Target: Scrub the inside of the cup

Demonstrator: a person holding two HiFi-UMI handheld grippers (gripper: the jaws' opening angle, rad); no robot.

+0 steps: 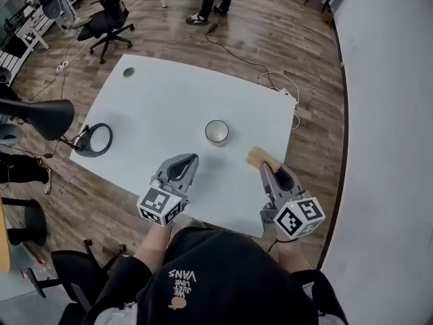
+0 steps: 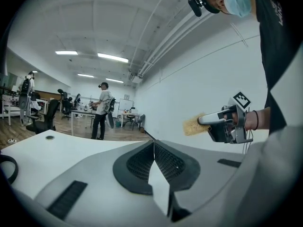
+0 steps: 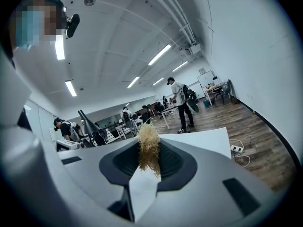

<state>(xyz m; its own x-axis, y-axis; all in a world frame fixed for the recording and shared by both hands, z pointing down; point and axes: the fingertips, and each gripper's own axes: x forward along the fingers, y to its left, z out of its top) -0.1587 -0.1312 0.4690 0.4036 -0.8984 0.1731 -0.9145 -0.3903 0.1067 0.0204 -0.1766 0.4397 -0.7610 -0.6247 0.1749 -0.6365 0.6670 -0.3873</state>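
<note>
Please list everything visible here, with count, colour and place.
Table: one, white, centre.
Cup: one, white, on table.
Scrubber: one, tan, in right gripper.
Lamp: one, black, left of table.
Ring: one, black, table's left edge.
Chairs: several, black, floor at left.
Power strip: one, white, floor beyond table.
Bystander: one nearby, dark trousers, floor beyond table.
Left gripper: one, grey, shut, empty.
Right gripper: one, grey, shut on scrubber.

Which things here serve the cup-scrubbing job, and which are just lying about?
For the job: cup, scrub pad held in the right gripper, left gripper, shut and empty.
Lying about: black lamp, black ring, office chair, floor power strip.
</note>
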